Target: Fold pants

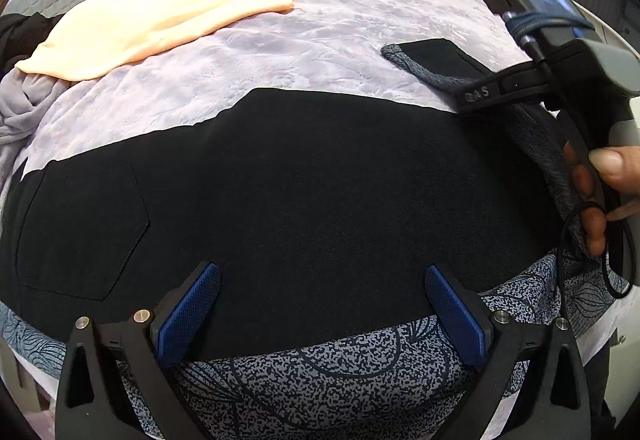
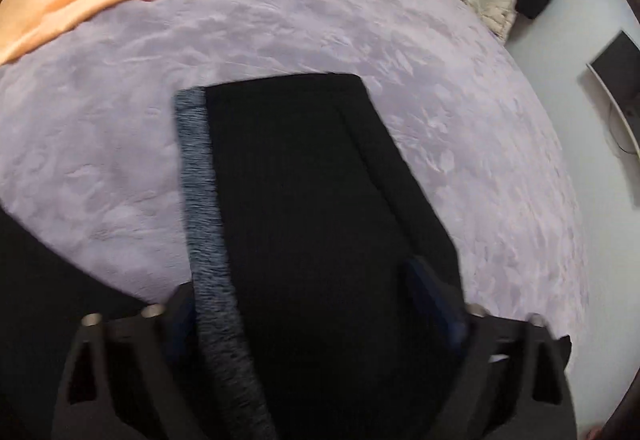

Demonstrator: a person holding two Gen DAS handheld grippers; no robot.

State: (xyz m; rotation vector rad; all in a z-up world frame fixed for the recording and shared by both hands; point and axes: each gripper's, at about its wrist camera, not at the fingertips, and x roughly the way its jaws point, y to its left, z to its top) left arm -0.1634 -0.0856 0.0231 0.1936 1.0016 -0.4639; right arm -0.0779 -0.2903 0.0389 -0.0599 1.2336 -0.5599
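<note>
Pants [image 1: 304, 191] pocket shows only leftward; right gripper [image 2: 316, 304] seemingly open, blurred

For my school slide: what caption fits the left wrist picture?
Open left gripper hovers over black pants on a purple blanket; right gripper at the far leg.
</note>
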